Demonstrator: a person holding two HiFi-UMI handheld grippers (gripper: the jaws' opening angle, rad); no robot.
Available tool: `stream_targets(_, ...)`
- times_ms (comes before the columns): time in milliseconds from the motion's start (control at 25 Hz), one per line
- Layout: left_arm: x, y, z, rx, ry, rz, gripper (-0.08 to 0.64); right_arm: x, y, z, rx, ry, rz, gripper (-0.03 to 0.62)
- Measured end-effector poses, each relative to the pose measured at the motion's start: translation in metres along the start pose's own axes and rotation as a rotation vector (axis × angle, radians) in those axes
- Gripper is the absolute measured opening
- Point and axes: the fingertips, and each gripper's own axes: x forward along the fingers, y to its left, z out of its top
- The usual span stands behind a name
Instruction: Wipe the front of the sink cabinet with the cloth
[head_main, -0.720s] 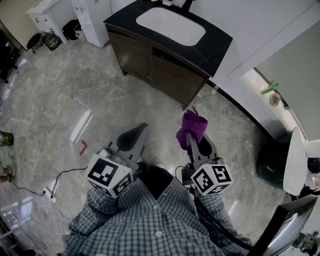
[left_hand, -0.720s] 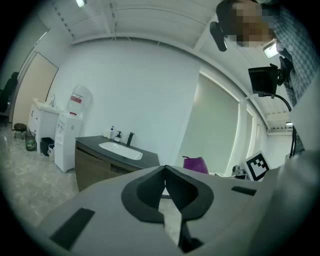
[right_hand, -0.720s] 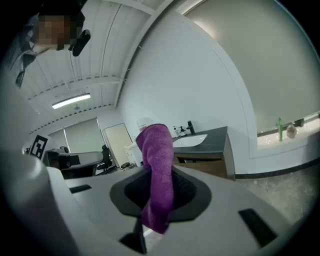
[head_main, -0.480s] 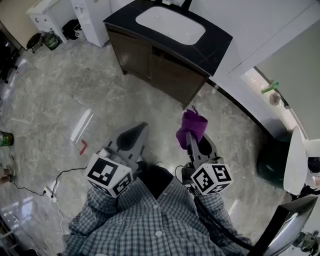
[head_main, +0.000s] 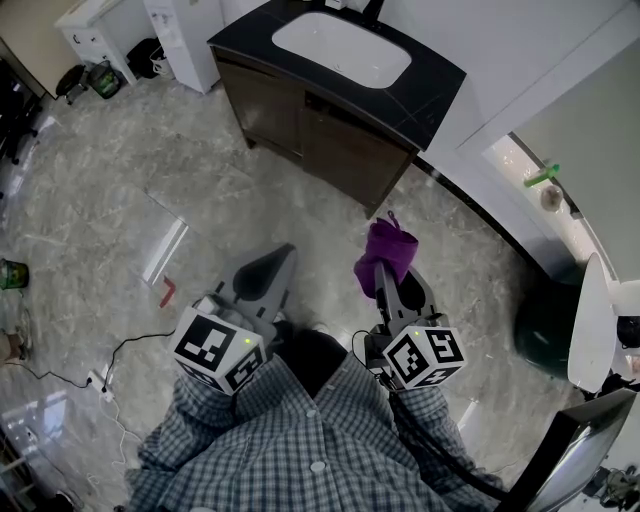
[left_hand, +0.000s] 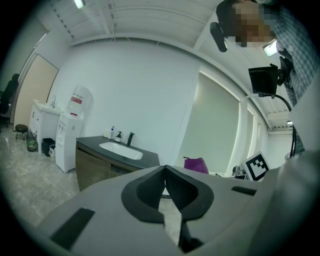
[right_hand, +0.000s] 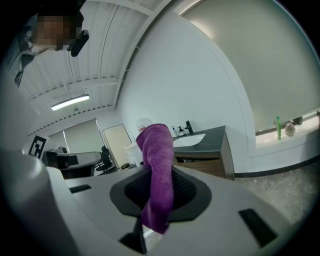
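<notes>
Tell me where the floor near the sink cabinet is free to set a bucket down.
Free: the marble floor in front of the sink cabinet, across to the white dispenser. Crowded: lower left, by the red piece and cable; right, by the dark green object.

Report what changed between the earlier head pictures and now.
Nothing visibly changed. The right gripper stays shut on the purple cloth, the left gripper stays shut and empty, and both remain short of the sink cabinet.
</notes>
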Motion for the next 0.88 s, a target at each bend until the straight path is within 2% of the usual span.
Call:
stream_targets(520, 0.0, -0.018, -0.002, 0.008, -0.023, 0.064, 0.011, -0.02, -0.023, 0.001, 0.002, 0.004, 0.028, 0.077)
stream_targets(880, 0.008, -0.027, -0.008, 0.02, -0.043, 0.11, 0.011, -0.048, -0.049, -0.002, -0.062, 0.012, 0.025, 0.077)
